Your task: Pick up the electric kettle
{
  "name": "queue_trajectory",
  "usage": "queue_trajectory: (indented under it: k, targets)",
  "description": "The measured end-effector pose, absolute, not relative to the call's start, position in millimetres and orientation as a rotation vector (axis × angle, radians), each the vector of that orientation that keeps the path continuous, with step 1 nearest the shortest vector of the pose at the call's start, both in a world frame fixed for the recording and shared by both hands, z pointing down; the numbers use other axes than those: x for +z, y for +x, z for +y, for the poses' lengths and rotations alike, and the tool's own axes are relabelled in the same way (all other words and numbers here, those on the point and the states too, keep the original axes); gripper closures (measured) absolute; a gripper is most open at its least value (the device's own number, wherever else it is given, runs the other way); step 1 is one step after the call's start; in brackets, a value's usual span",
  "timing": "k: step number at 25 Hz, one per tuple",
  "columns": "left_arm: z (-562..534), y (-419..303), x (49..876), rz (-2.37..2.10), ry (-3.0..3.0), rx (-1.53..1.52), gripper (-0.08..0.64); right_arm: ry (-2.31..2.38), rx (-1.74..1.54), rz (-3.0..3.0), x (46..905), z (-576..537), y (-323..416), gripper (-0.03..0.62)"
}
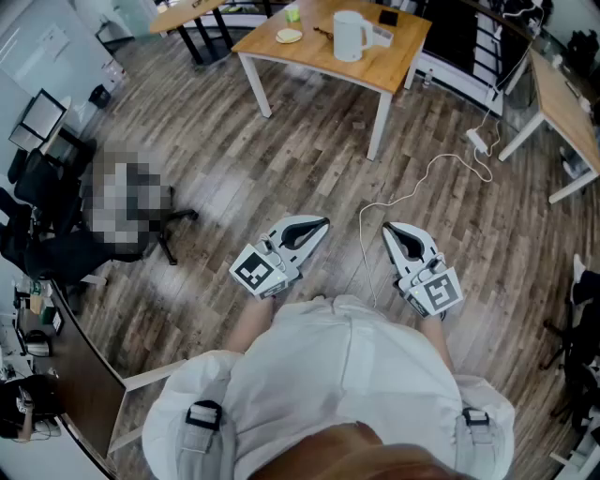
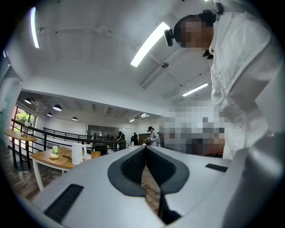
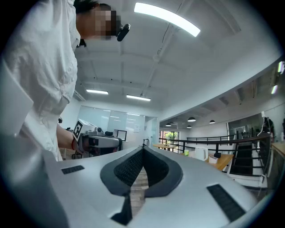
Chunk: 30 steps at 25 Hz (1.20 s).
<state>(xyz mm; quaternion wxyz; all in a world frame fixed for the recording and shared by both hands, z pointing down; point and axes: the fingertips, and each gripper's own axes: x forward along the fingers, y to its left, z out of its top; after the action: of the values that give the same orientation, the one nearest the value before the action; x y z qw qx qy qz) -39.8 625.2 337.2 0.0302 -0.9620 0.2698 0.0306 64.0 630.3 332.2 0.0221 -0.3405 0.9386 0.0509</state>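
Note:
A white electric kettle (image 1: 349, 36) stands upright on a wooden table (image 1: 394, 70) far ahead across the room. It also shows small in the left gripper view (image 2: 78, 153) and in the right gripper view (image 3: 201, 154). My left gripper (image 1: 323, 223) and right gripper (image 1: 387, 227) are held level close to my body, side by side, well short of the table. Both are shut with nothing between their jaws, as the left gripper (image 2: 145, 148) and right gripper (image 3: 143, 149) views confirm.
A white cable (image 1: 412, 192) runs over the wooden floor from a power strip (image 1: 478, 141) toward my feet. On the table lie a plate (image 1: 289, 36), a green cup (image 1: 292, 13) and a dark item (image 1: 388, 18). An office chair (image 1: 56, 244) stands left, another desk (image 1: 567, 103) right.

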Motion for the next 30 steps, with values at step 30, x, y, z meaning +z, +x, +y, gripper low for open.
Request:
queue_trajectory:
  k: [30]
  targets:
    - [609, 7, 337, 0.854, -2.955, 0.075, 0.553, -1.038, 0.213, 2.936, 337, 612, 115, 0.581]
